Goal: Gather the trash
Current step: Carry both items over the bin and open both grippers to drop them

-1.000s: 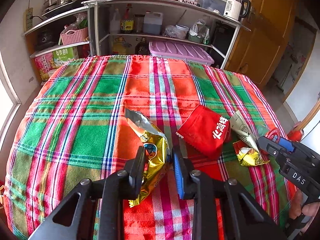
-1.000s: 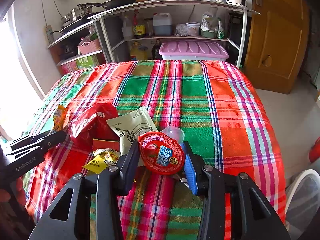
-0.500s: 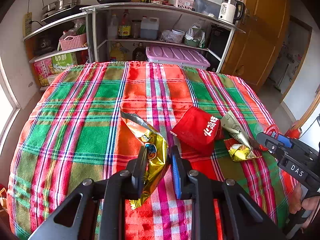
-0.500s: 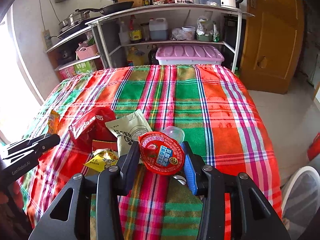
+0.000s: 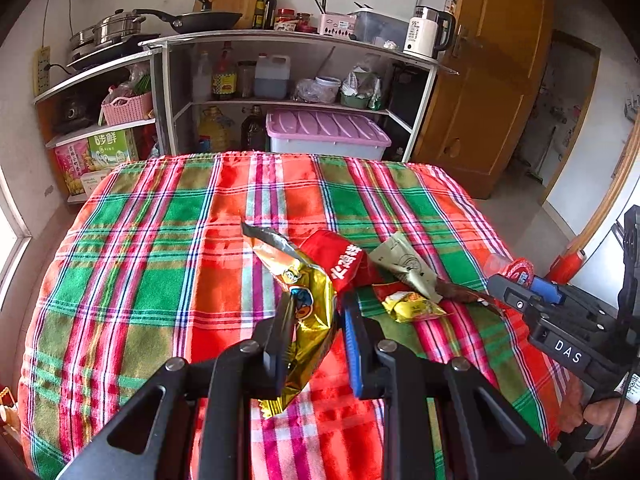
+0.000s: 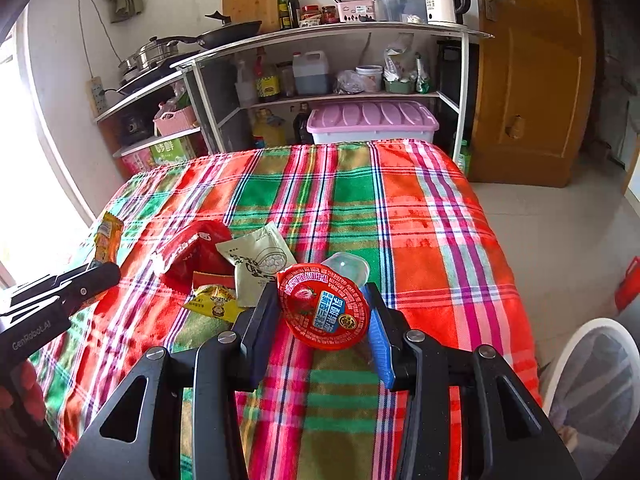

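Observation:
My left gripper (image 5: 316,312) is shut on a crinkled gold snack wrapper (image 5: 308,308), lifted off the plaid tablecloth (image 5: 160,264). In the right wrist view my right gripper (image 6: 320,312) is shut on a small clear cup with a red foil lid (image 6: 326,306), also held above the cloth. On the cloth lie a red packet (image 5: 340,258) (image 6: 188,256), a pale green sachet (image 5: 404,260) (image 6: 258,260) and a small yellow wrapper (image 5: 412,306) (image 6: 212,302). The right gripper (image 5: 520,284) shows at the right edge of the left wrist view, and the left gripper (image 6: 90,280) at the left edge of the right wrist view.
A white mesh bin (image 6: 596,372) stands on the floor at the table's near right corner. Behind the table is a metal shelf unit (image 5: 280,80) with bottles, pans, a kettle and a lilac-lidded box (image 5: 324,130). A wooden door (image 6: 532,72) is at the right. A hand (image 5: 608,420) holds the right gripper.
Both grippers have risen and drawn back from the table, each carrying its piece of trash. The left jaws closed tighter on the gold wrapper. More of the room shows in both views.

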Demonstrator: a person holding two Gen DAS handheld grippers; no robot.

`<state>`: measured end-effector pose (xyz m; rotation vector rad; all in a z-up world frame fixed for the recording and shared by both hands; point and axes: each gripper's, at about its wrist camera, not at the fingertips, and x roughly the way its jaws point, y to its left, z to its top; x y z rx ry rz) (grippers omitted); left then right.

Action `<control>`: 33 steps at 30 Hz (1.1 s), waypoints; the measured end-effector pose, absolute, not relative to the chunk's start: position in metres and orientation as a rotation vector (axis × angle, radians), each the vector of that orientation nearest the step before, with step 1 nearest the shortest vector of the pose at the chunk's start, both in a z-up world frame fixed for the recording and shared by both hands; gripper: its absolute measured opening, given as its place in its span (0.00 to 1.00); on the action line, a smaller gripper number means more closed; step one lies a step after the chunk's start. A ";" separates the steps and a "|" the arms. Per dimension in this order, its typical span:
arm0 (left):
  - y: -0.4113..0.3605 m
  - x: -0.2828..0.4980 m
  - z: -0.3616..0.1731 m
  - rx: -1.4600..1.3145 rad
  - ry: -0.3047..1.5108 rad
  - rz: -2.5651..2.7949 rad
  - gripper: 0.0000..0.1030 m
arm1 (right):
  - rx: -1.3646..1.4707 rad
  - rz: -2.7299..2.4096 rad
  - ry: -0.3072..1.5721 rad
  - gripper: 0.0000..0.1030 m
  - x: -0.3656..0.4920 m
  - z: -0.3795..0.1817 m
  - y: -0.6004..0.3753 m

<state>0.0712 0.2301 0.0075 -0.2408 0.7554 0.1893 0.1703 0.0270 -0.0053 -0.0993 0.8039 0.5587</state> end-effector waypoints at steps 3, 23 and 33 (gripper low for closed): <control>0.216 0.071 0.014 -0.224 0.745 0.166 0.23 | -0.085 0.552 0.792 0.41 0.165 0.000 0.016; 0.117 0.085 0.033 -0.096 0.726 -0.005 0.24 | 0.006 0.422 0.732 0.41 0.141 0.023 -0.086; 0.048 0.103 0.037 -0.037 0.728 -0.130 0.24 | 0.047 0.321 0.716 0.41 0.133 0.027 -0.150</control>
